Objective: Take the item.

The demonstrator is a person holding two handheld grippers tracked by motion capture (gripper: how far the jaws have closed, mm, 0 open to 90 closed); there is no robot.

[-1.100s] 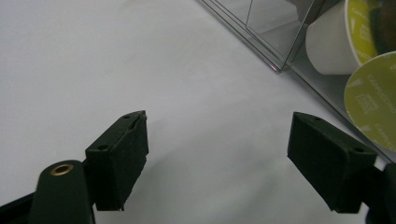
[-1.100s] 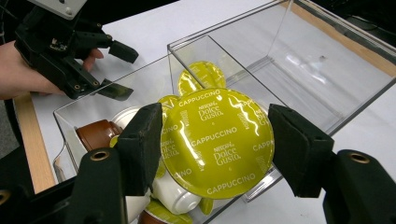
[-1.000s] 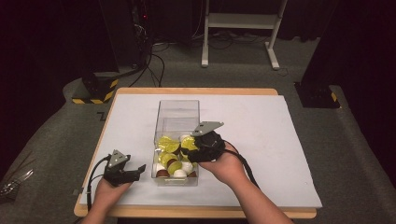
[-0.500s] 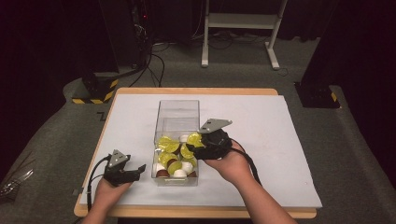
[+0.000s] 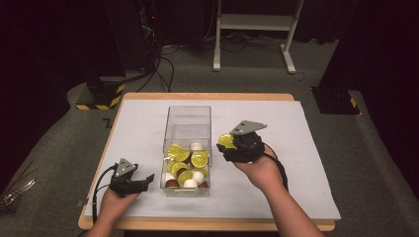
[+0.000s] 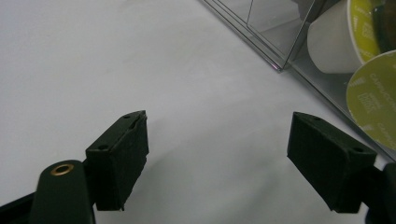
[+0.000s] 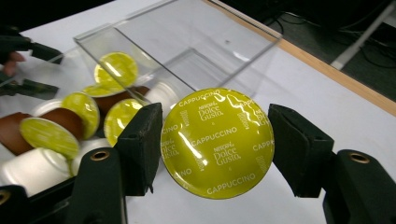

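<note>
Clear plastic box sits mid-table, near half piled with yellow-lidded, white and brown coffee capsules, far half bare. Right gripper is raised just right of the box, jaws half closed and clamped on one yellow-lidded capsule, lid facing the camera. Left gripper rests low on the table just left of the box, jaws wide apart, holding nothing.
</note>
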